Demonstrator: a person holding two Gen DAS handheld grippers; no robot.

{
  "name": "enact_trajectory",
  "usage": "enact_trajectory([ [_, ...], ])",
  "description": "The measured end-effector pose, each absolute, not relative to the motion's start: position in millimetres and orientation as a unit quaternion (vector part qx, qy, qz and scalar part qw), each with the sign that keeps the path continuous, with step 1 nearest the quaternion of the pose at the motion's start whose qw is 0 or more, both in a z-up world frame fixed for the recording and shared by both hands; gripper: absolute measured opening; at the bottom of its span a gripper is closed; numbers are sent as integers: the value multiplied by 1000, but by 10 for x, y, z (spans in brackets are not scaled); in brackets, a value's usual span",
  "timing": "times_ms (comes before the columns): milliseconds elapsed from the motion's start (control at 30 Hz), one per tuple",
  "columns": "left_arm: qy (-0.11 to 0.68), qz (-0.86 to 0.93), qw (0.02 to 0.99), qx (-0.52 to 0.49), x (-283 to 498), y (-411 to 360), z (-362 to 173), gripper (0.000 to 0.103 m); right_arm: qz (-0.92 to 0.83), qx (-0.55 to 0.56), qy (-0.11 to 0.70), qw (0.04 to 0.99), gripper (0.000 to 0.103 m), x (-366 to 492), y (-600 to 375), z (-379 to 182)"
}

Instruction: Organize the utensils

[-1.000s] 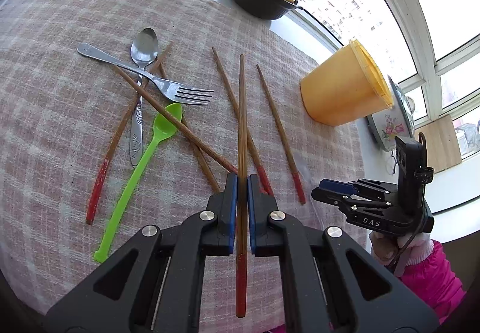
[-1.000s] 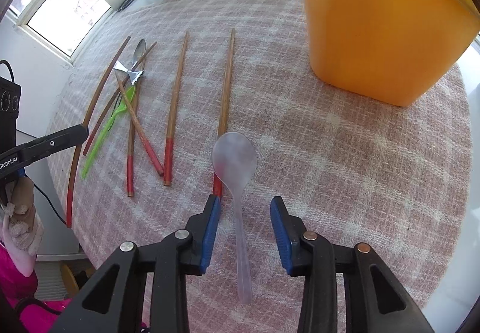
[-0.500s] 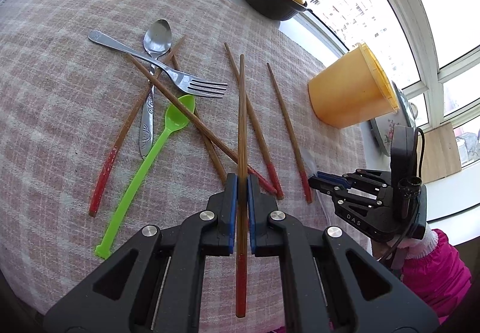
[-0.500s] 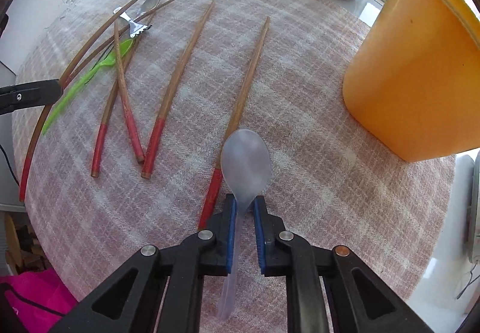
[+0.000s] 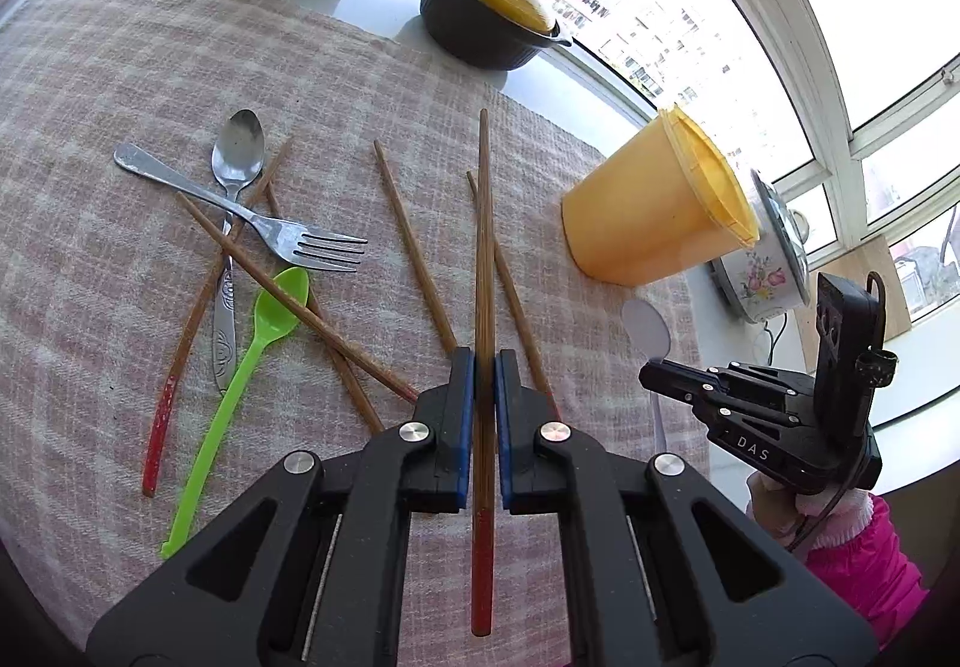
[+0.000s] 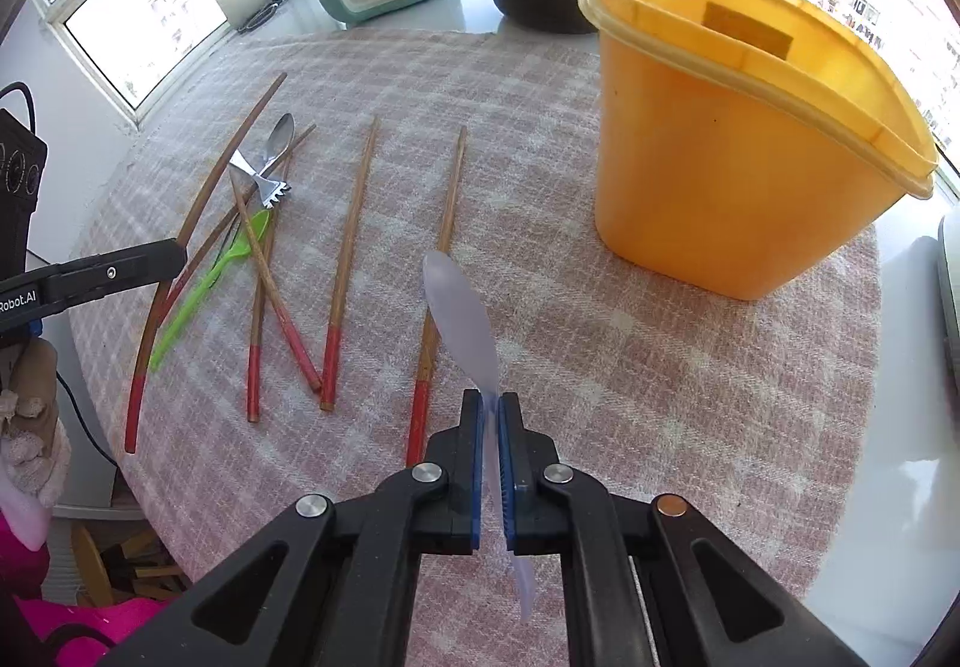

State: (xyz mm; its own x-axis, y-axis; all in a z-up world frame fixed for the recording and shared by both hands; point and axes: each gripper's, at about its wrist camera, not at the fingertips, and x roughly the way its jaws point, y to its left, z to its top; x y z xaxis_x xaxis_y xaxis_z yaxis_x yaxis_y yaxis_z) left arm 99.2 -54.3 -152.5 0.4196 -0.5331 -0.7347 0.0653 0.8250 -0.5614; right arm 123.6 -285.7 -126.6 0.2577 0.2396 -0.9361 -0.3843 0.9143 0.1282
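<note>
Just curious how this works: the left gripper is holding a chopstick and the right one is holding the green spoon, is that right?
Not quite. The right gripper is shut on a clear plastic spoon, as the right wrist view shows; the green spoon lies on the cloth. The left gripper does hold a chopstick.

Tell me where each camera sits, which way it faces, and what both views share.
Left wrist: rides the left claw, looking along a clamped chopstick over the checked cloth toward the windows; the right claw and a pink sleeve show.
Right wrist: rides the right claw, shut on a translucent spoon, facing the yellow bin; the left claw's finger intrudes.
Shared: bin, green spoon, fork, yellow-lidded pot.
</note>
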Motion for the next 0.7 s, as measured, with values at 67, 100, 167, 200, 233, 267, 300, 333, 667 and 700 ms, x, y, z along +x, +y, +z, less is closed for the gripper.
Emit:
enact_trajectory([
  [67,500,-193,813,-228,1045,-622,-1459,4,194,-50,570,797,2,1251,-2941,-1191],
  [100,497,-197,814,-228,1075,-659,-1419,4,194,-41,568,799,2,1275,-3002,-1161],
  [167,489,-205,817,-229,1145,-722,-1329,4,197,-26,562,803,2,1291,-3072,-1077],
  [200,484,-209,819,-227,1181,-756,-1283,4,199,-20,559,804,2,1300,-3091,-1030],
  [233,480,-212,821,-225,1216,-789,-1238,4,202,-16,556,806,2,1299,-3122,-971],
  [267,475,-216,823,-222,1254,-824,-1191,4,204,-15,552,808,2,1306,-3132,-915],
  [300,471,-220,825,-220,1291,-855,-1144,4,205,-14,547,811,2,1308,-3129,-862],
  [333,467,-224,827,-218,1335,-884,-1090,4,208,-12,542,814,2,1311,-3153,-792],
  [667,427,-247,845,-207,1860,-1235,-682,4,205,-16,481,852,2,1618,-3353,-81],
  [700,423,-247,847,-207,1913,-1268,-648,4,201,-18,475,857,2,1674,-3372,-18],
])
